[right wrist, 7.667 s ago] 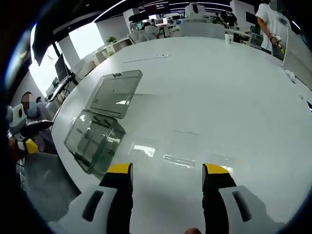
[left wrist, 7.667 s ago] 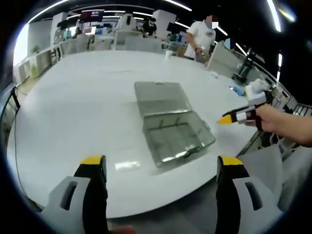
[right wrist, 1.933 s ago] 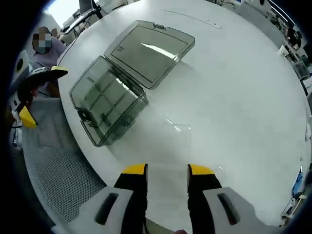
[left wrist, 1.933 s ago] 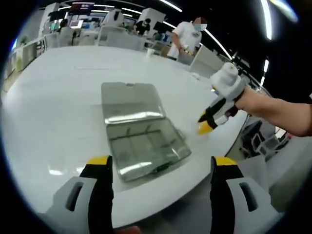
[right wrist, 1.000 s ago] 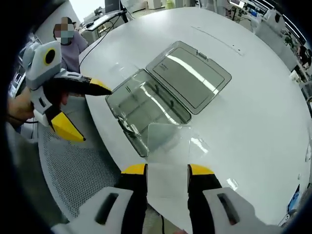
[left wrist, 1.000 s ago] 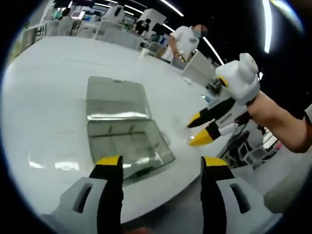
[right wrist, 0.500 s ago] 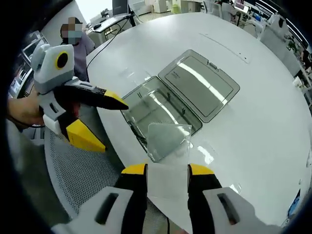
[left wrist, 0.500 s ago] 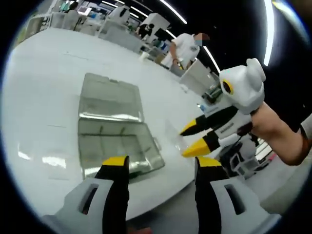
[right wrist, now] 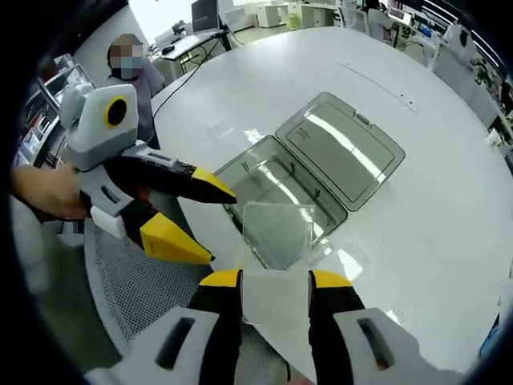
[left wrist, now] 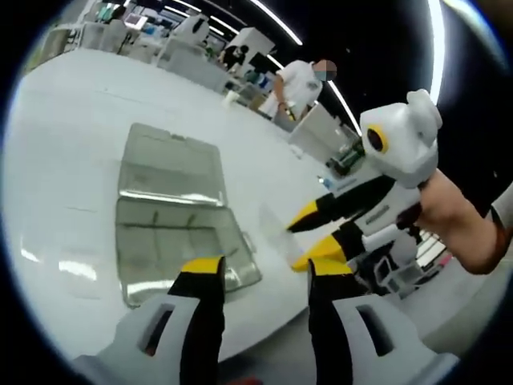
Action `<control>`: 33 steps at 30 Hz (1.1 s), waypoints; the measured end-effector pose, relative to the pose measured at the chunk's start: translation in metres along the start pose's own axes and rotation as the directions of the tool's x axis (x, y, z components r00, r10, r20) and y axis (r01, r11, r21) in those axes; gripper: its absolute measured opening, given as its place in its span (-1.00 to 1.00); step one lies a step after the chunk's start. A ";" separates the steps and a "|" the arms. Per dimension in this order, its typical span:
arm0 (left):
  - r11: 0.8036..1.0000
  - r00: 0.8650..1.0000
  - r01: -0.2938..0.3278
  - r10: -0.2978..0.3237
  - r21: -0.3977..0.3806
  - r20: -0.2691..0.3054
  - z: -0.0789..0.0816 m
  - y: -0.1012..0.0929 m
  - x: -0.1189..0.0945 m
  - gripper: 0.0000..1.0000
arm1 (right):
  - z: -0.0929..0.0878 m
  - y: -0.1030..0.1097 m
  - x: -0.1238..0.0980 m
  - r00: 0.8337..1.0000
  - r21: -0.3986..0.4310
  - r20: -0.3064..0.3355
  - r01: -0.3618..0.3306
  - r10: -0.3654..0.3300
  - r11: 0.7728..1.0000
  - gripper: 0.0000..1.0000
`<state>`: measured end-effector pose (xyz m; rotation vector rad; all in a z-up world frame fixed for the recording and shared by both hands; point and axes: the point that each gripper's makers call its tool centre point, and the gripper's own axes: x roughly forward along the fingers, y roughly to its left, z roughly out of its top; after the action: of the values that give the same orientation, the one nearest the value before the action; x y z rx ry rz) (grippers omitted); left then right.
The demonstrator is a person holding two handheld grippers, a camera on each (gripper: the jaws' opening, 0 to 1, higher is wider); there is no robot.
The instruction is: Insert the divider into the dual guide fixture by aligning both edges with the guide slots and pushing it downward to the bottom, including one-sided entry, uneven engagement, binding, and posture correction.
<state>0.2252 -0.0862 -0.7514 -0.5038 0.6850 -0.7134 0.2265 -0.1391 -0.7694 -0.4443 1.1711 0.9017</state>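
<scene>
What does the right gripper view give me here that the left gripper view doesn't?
Right gripper view: the right tongs clamp the clear divider, held above the open box; the left tongs come in from the left, open.

Left gripper view: the right tongs seen from the side.

Both: the clear box with its lid flat on the white table.

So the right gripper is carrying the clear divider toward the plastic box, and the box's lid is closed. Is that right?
Not quite. The right gripper does hold the clear divider near the plastic box, but the lid is open, folded back flat on the white table behind the tray, as the right gripper view shows.
</scene>
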 end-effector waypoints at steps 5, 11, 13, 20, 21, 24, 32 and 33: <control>0.999 1.000 0.011 -0.010 -0.043 0.020 0.002 -0.001 0.001 -0.37 | 0.002 0.002 -0.001 1.000 0.003 0.009 -0.009 0.009 1.000 -0.46; 0.995 0.999 0.026 -0.022 -0.092 0.041 0.003 -0.002 0.003 -0.43 | 0.004 0.006 -0.001 1.000 0.005 0.017 -0.024 0.024 1.000 -0.46; 0.994 0.999 0.029 -0.025 -0.105 0.044 0.003 -0.003 0.004 -0.47 | 0.004 0.007 -0.001 1.000 0.005 0.018 -0.024 0.024 1.000 -0.46; 0.989 0.998 0.044 -0.036 -0.144 0.055 0.002 -0.005 0.005 -0.56 | 0.006 0.011 -0.002 0.999 0.005 0.026 -0.033 0.033 0.999 -0.46; 0.988 0.998 0.044 -0.036 -0.147 0.055 0.002 -0.004 0.006 -0.58 | 0.007 0.011 -0.002 0.999 0.005 0.027 -0.033 0.033 0.999 -0.46; 0.985 0.997 0.046 -0.036 -0.169 0.061 0.002 -0.004 0.006 -0.61 | 0.008 0.013 -0.002 0.999 0.004 0.032 -0.036 0.035 0.999 -0.46; 0.974 0.996 0.051 -0.035 -0.220 0.078 0.004 -0.003 0.008 -0.69 | 0.011 0.016 -0.003 0.998 0.016 0.045 -0.048 0.047 0.999 -0.46; 0.973 0.996 0.051 -0.034 -0.225 0.079 0.004 -0.003 0.008 -0.70 | 0.012 0.016 -0.004 0.998 0.016 0.049 -0.049 0.048 0.999 -0.46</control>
<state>0.2315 -0.0935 -0.7499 -0.7535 0.6909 -0.6566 0.2202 -0.1224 -0.7595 -0.3801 1.1484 0.9388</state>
